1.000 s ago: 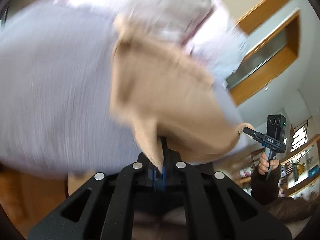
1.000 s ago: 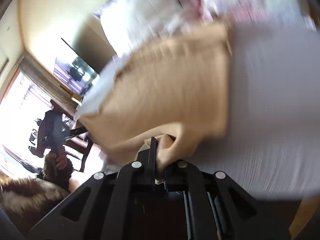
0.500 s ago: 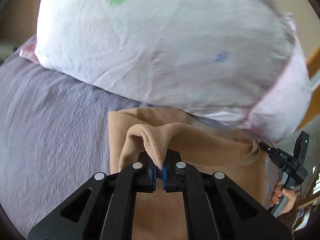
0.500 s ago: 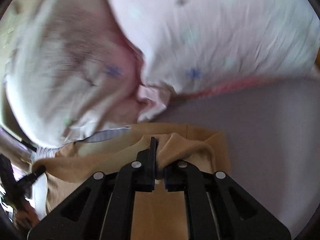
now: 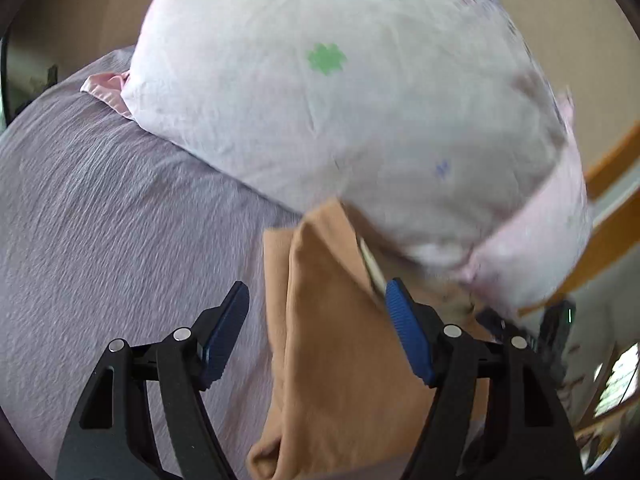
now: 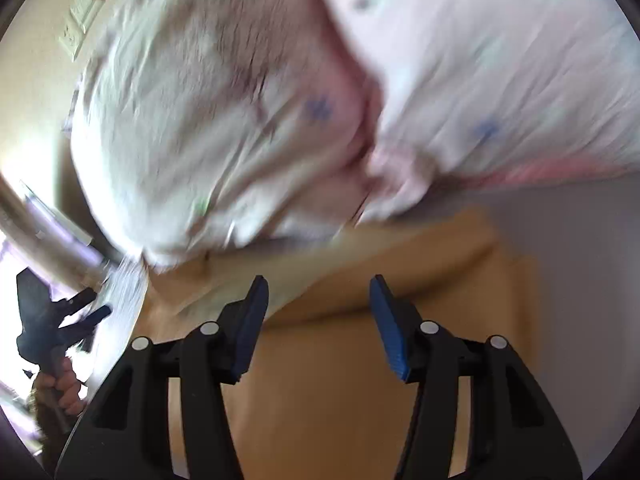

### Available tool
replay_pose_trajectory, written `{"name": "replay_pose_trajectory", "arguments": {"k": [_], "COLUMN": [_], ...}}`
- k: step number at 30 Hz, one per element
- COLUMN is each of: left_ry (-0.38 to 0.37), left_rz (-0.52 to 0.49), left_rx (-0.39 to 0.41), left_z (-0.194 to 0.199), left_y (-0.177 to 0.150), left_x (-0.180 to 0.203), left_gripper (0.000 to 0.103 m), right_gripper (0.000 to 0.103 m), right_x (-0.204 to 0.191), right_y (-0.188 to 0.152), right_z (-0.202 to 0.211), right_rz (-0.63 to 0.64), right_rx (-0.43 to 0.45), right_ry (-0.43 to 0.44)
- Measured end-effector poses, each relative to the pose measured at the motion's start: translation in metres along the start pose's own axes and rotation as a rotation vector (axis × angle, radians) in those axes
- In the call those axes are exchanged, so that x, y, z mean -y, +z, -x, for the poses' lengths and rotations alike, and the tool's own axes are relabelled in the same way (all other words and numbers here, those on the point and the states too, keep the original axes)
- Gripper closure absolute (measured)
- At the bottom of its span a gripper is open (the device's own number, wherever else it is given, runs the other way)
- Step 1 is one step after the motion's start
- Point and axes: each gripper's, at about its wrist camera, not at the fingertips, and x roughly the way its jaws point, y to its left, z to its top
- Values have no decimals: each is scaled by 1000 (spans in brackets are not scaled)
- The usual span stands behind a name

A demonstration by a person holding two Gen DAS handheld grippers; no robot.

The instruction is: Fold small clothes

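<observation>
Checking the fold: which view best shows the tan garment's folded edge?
The left wrist view: the tan cotton garment is sharper there, its layered left edge visible on the purple sheet. The right wrist view shows it blurred.

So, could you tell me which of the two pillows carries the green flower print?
The larger white pillow lying across the lilac bedsheet; its green flower faces the left tongs. The other pillow shows mainly a blue print.

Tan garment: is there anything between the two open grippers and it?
Nothing visible. The tan garment lies directly under the open left gripper and right gripper; the pillow only overlaps its far edge.
</observation>
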Motion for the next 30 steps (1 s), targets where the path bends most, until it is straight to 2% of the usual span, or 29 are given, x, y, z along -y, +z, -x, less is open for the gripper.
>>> {"name": "replay_pose_trajectory", "arguments": {"k": [2, 3, 5, 7, 8, 10, 12, 14, 15, 16, 19, 21, 22, 23, 24, 25, 28, 29, 30], "left_ry": [9, 13, 14, 13, 12, 21, 21, 20, 21, 20, 11, 5, 5, 7, 24, 31, 74, 76, 59], "left_rz": [-43, -61, -74, -88, -96, -107, -86, -70, -70, -71, -65, -55, -55, -55, -52, -46, -21, -6, 29], "left_rx": [-20, -30, -41, -49, -50, -59, -90, -125, -143, -152, -176, -198, -208, -217, -233, -240, -187, -179, -177], "left_z": [-2, -4, -8, -9, -5, 0, -3, -9, -11, -13, -16, -19, -22, -25, -31, -34, -31, -31, -31], "left_y": [-7, -9, -13, -16, -15, -15, -18, -23, -28, -32, -44, -50, -54, -57, -61, -63, -68, -69, -70], "left_x": [6, 12, 18, 24, 25, 19, 12, 6, 4, 3, 1, 1, 2, 4, 5, 7, 15, 14, 12], "left_gripper": [32, 32, 32, 32, 32, 30, 30, 30, 30, 30, 30, 30, 30, 30, 30, 29, 30, 39, 56], "right_gripper": [50, 50, 44, 42, 41, 34, 33, 33, 29, 30, 31, 28, 19, 17, 17, 18, 18, 18, 16], "right_x": [-7, -3, 8, 13, 8, -4, -9, 1, 9, 20, 11, 10, 11, 18, 17, 18, 22, 27, 32], "right_y": [7, 16, 27, 28, 23, 14, 2, -6, -7, -11, -20, -29, -33, -36, -40, -45, -55, -59, -57], "right_z": [-16, -19, -16, -7, 0, 10, 14, 15, 9, -5, 11, 28, 34, 33, 26, 28, 57, 71, 78], "right_rz": [4, -33, -117, -157, -126, -50, -26, -63, -79, -92, -56, -87, -94, -98, -94, -82, -106, -120, -128], "right_rx": [-21, 17, 99, 130, 142, 155, 141, 119, 87, 8, 69, 110, 114, 72, 35, 43, 155, 205, 239], "right_ry": [-60, -77, -109, -74, -33, -59, -104, -175, -213, -264, -252, -174, -185, -227, -231, -220, -148, -101, -83]}}
